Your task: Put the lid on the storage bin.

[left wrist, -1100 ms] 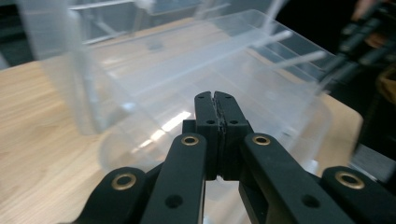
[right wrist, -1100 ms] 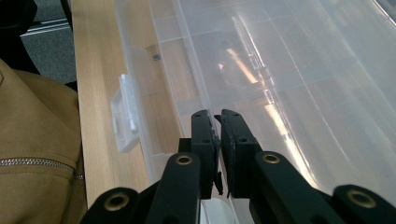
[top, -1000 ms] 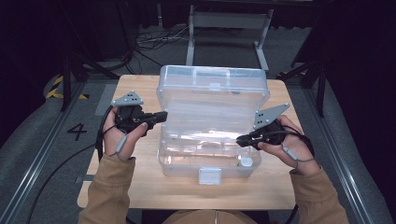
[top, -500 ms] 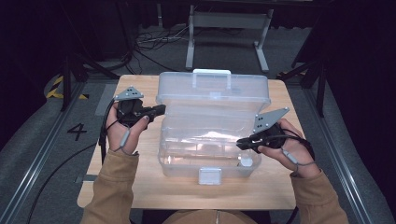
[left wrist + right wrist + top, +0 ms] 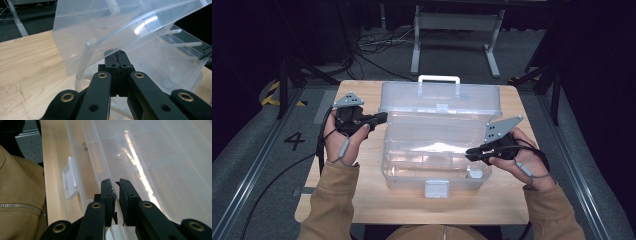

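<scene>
High view: a clear plastic box (image 5: 437,160) stands on the middle of the wooden table (image 5: 362,205), its white latch (image 5: 436,188) on the wall facing the person. The box's lid (image 5: 439,102) is raised to a slant above its far side, with a white handle (image 5: 439,80) on the lid's upper edge. The left gripper (image 5: 382,117) sits at the box's left, its jaws pressed together with the tips at the lid's left edge. The right gripper (image 5: 469,154) reaches over the box's right wall; its jaws have just been opening a little, and a narrow gap shows between them with a thin edge of the box in it, though I cannot tell whether the pads press on it.
</scene>
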The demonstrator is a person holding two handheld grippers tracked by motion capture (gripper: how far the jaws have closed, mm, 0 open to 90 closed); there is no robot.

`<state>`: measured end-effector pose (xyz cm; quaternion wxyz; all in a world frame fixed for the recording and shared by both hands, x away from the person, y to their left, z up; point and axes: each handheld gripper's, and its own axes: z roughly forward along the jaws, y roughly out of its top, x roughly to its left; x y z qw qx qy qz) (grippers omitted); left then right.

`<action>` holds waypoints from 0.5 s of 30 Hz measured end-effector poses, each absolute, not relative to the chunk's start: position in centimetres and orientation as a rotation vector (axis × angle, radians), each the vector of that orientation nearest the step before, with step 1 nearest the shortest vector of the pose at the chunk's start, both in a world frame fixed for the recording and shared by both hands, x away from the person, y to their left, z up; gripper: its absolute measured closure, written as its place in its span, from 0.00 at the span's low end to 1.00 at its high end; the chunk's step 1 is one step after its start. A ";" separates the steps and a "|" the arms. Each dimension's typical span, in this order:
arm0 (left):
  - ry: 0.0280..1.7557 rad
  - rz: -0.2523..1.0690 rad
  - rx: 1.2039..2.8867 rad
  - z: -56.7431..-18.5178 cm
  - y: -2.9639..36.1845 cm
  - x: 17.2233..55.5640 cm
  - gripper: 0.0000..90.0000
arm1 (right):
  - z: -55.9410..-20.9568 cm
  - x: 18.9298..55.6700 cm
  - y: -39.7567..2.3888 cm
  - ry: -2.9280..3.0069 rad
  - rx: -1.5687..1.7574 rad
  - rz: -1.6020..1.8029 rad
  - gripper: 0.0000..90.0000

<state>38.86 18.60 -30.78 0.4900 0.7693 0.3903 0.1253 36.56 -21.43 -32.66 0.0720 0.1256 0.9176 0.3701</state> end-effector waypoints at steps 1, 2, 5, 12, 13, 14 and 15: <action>0.946 0.304 1.873 -30.8 18.6 38.8 1.00 | -32.5 36.5 -21.6 2.747 0.378 1.138 0.92; 0.944 0.306 1.879 -30.8 18.6 38.8 1.00 | -32.3 36.4 -21.8 2.737 0.379 1.160 0.92; 0.943 0.303 1.887 -30.8 18.6 38.7 1.00 | -31.7 36.1 -22.6 2.684 0.407 1.211 0.95; 0.936 0.298 1.894 -30.8 18.6 38.7 1.00 | -31.5 36.3 -24.7 2.526 0.511 1.357 0.97; 0.933 0.298 1.894 -30.8 18.6 38.7 1.00 | -31.5 36.3 -25.0 2.509 0.533 1.363 0.97; 0.934 0.294 1.894 -30.8 18.5 38.6 1.00 | -31.6 36.4 -25.3 2.497 0.541 1.363 0.96; 0.933 0.291 1.894 -30.8 18.5 38.6 1.00 | -31.6 36.4 -25.5 2.473 0.542 1.366 0.95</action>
